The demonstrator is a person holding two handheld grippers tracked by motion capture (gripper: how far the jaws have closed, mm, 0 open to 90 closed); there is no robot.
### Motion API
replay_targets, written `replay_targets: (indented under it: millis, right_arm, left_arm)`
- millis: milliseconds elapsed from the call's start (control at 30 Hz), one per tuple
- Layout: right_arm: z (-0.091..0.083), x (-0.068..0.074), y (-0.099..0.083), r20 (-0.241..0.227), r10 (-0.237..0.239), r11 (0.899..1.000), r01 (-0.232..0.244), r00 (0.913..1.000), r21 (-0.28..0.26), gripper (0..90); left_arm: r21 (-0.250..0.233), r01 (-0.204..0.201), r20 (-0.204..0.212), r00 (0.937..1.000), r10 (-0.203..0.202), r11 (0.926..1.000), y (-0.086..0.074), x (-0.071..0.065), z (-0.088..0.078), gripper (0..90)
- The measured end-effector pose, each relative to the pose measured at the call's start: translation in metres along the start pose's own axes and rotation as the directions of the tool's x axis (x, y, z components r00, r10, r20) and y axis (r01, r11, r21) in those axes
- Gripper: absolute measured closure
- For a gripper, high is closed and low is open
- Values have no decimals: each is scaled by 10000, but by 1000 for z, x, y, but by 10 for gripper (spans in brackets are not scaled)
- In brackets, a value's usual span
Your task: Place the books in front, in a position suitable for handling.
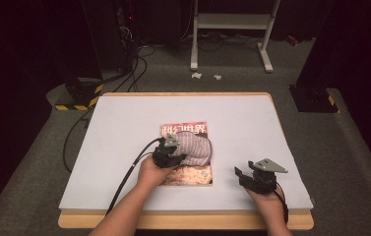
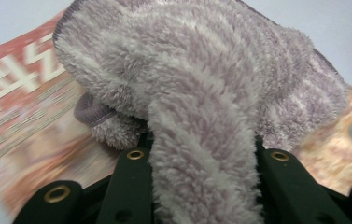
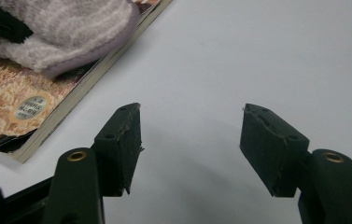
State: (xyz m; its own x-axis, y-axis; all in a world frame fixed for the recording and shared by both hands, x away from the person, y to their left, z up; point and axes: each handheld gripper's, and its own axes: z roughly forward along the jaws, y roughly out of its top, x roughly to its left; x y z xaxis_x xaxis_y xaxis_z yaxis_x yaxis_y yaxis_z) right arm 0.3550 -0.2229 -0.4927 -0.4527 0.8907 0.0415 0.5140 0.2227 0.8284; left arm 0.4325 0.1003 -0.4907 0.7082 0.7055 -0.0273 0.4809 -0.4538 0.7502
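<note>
The white worktop point(image 1: 124, 147) carries a magazine point(image 1: 193, 174), well left of the right gripper point(image 3: 190, 140), whose jaws stand apart, grasping nothing; on it lies a fuzzy lilac cloth point(image 2: 201, 84), a fold clenched in the left gripper point(image 1: 169, 156)

The place looked like a lab or recording studio, not a home. A table point(image 1: 124, 118) with a pale grey top and wooden edge stood alone on dark grey carpet, lit against black surroundings. At the far left, black cables point(image 1: 134, 69) trailed to an equipment rack point(image 1: 124, 24), beside a stand base marked with yellow-and-black hazard tape point(image 1: 82, 98). A second base point(image 1: 316, 98) stood at the far right, and a white metal frame point(image 1: 232, 29) stood behind the table.
</note>
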Motion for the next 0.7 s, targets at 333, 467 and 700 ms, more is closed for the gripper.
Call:
replay_targets:
  millis: [333, 467, 700]
  right_arm:
    - [1, 1, 0, -46, -27, 10000, 27, 10000, 20, 382]
    - [1, 1, -1, -48, -27, 10000, 27, 10000, 32, 383]
    - [2, 2, -1, -39, -55, 10000, 55, 10000, 73, 383]
  left_arm:
    - [53, -28, 247, 9997, 26, 10000, 4, -3, 5, 671]
    - [118, 14, 11, 10000, -14, 9999, -2, 9, -4, 672]
    - [161, 330, -495, 9983, -322, 9993, -20, 33, -25, 672]
